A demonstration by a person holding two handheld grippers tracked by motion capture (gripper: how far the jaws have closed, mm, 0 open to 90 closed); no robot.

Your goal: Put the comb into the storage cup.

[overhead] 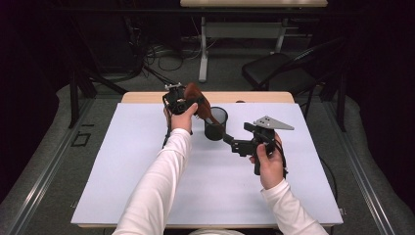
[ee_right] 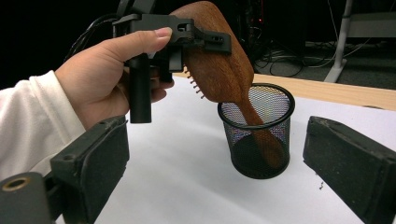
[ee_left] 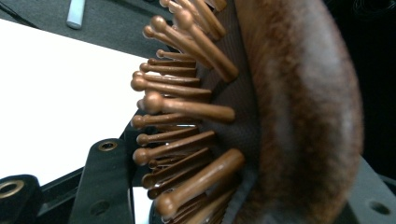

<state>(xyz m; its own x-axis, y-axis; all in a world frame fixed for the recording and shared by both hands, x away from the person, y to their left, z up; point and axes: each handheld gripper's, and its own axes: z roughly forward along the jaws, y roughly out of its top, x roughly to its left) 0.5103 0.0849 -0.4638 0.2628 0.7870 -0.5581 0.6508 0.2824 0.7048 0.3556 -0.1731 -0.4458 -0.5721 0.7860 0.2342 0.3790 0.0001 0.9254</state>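
You've got the left gripper (ee_right: 201, 39) clamped on the hairbrush (ee_right: 219, 60), handle already in the mesh cup (ee_right: 257, 135); right gripper (ee_right: 215, 158) jaws wide, empty. Next, let go gently.

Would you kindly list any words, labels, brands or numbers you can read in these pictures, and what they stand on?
None: no readable text on the wooden hairbrush, the black mesh cup, the white table cover or the left hand-held gripper.
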